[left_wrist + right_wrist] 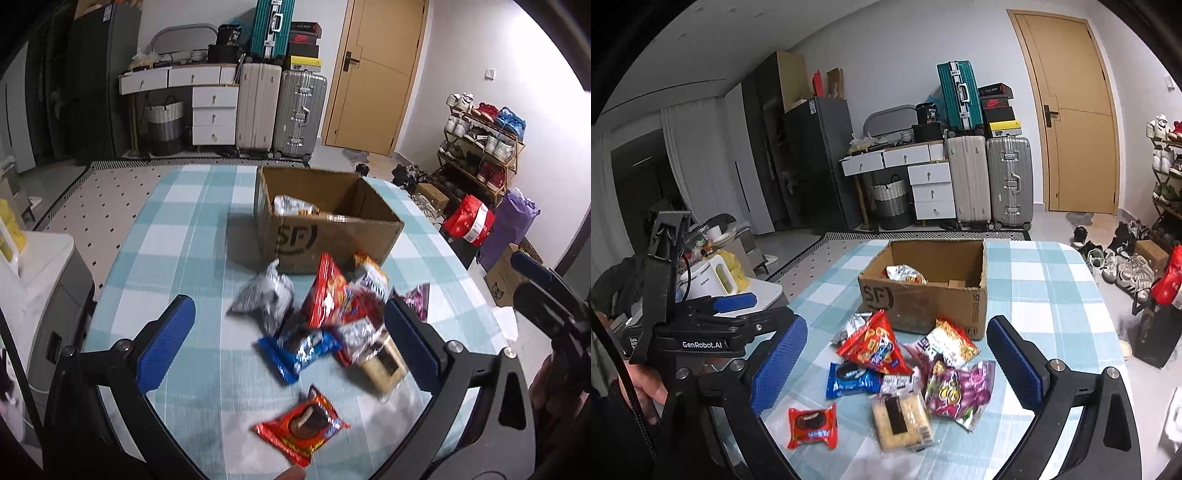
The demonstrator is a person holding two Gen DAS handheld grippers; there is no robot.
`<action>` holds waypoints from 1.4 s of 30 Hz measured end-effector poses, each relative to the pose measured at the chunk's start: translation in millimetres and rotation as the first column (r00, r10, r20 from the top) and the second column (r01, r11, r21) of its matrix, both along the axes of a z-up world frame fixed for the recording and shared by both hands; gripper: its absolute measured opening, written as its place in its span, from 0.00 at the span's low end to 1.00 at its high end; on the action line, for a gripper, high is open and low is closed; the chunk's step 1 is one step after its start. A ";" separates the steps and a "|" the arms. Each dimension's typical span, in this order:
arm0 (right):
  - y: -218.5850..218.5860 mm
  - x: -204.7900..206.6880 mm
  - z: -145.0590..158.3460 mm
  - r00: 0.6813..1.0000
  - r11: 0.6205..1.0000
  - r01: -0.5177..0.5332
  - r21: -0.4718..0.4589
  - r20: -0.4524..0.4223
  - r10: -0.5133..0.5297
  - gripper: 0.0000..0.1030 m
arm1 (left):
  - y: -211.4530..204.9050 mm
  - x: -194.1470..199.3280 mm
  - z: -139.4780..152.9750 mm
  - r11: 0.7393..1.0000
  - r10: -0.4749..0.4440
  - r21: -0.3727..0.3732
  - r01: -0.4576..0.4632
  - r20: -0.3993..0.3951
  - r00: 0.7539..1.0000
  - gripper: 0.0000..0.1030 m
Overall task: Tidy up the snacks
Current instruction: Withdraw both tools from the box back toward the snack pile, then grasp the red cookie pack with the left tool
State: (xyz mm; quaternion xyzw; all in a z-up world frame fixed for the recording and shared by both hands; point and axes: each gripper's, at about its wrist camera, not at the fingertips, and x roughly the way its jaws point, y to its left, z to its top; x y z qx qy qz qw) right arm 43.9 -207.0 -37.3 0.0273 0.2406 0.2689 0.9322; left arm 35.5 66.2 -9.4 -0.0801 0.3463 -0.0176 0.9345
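My fingers: left gripper and right gripper both spread wide, holding nothing.
Snacks: heaped on the checked tablecloth.
Box: behind them, one packet inside, possibly more.

A matt woven cloth in a pale check is covering the table. The box near its far edge is showing matt brown corrugated cardboard. The packets at its near side are gleaming as glossy, crinkled plastic film; a clear wrapper is showing a rough, crumbly cake. Gripper pads are appearing as ribbed blue rubber on matt black plastic.
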 end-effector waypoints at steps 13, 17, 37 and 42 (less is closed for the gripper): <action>1.6 -13.3 -29.5 0.998 1.000 -0.005 -0.018 -0.056 0.004 0.97 | -2.9 -18.8 -58.0 0.999 -0.039 -0.022 0.037 -0.096 0.995 0.99; 2.8 -16.2 -35.8 0.998 1.000 -0.007 -0.018 -0.064 0.006 0.97 | -8.4 -22.1 -79.4 0.998 -0.049 -0.032 0.045 -0.131 0.990 0.99; 1.9 -14.8 -69.3 0.991 1.000 -0.012 -0.017 -0.131 0.010 0.97 | -22.7 -14.3 -148.8 0.994 -0.111 -0.021 0.109 -0.250 0.962 0.99; -0.8 -11.4 -75.4 0.989 1.000 -0.009 -0.011 -0.145 0.007 0.97 | -28.2 -11.6 -154.3 0.989 -0.147 -0.036 0.142 -0.251 0.957 0.85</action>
